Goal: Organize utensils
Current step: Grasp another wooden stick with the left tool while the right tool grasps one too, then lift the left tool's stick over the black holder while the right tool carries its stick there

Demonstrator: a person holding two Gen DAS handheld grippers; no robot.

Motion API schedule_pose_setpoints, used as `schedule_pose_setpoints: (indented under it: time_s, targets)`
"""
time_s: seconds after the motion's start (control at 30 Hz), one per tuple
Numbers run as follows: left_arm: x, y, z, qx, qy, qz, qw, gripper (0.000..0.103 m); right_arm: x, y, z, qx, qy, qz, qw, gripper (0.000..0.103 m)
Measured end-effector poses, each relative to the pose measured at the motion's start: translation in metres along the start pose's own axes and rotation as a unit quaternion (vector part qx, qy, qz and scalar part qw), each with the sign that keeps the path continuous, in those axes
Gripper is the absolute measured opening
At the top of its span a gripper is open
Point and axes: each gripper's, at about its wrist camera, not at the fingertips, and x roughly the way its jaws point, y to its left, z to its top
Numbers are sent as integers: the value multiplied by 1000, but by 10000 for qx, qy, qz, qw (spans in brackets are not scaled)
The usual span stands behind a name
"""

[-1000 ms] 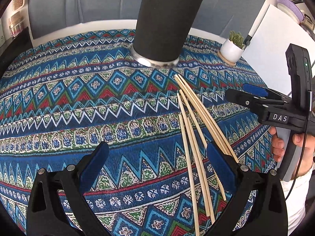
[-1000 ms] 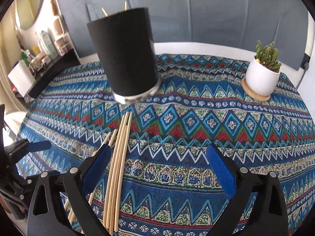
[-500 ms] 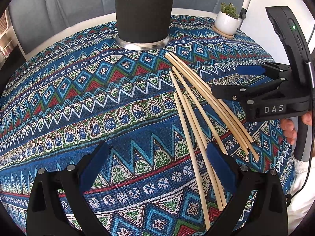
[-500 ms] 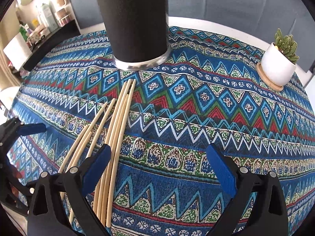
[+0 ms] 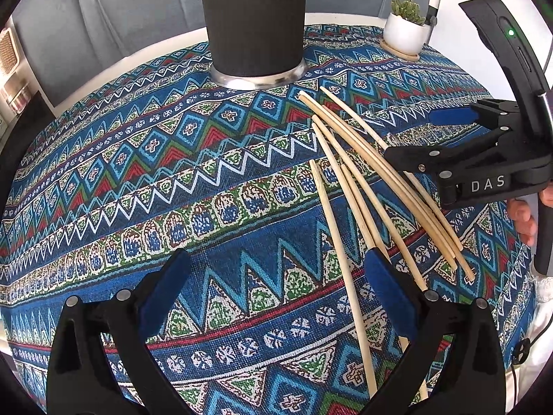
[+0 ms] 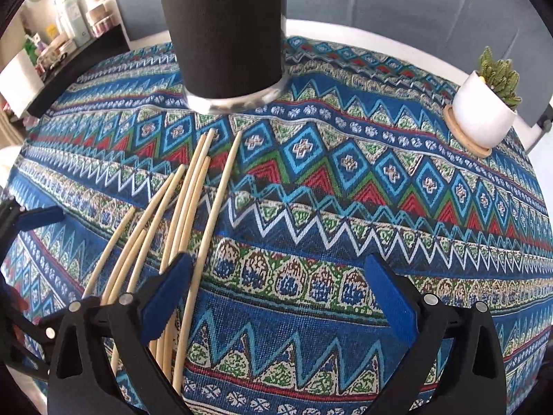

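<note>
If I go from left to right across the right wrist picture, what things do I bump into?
Left gripper → chopsticks → black cup → potted plant, all on the patterned tablecloth.

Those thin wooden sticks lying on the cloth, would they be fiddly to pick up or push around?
Probably fiddly. The wooden sticks look thin and round, so a nudge may roll them, though the woven tablecloth should slow that. They lie fanned and overlapping, so lifting one may shift its neighbours. They look light and fairly stiff, so they probably won't droop.
</note>
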Motion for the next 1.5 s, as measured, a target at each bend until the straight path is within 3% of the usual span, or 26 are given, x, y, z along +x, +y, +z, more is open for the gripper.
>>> schedule_pose_setpoints:
  time_s: [0.53, 0.6, 0.67, 0.7, 0.77, 0.87, 0.97, 1.1, 1.5]
  targets:
    - [-5, 4, -11, 210, -436, -101, 9988, 95, 3, 3, -1, -321, -317, 211, 9988, 94]
    - [-9, 10, -14, 110, -493, -35, 9987, 80, -1, -1, -5, -364, -368, 253, 9983, 86]
    - [-13, 18, -15, 13, -543, 32, 9985, 65, -9, -7, -8, -390, -459, 274, 9978, 52]
    - [-14, 22, -16, 18, -552, 43, 9985, 57, -12, -12, -8, -350, -476, 257, 9979, 44]
    - [-17, 29, -18, -14, -561, 53, 9984, 45, -14, -20, -7, -282, -476, 186, 9983, 19]
    - [-18, 40, -20, -104, -610, 165, 9979, 21, -16, -30, -8, -204, -484, 133, 9985, 7]
    - [-19, 49, -24, -98, -699, 314, 9970, 12, -16, -36, -9, -185, -546, 19, 9983, 5]
    - [-19, 61, -24, -180, -708, 408, 9965, 7, -15, -40, -9, -9, -595, 56, 9982, 5]
    - [-24, 105, -25, -825, -692, 338, 9936, 5, -40, -69, -11, 519, -747, 159, 9957, 5]
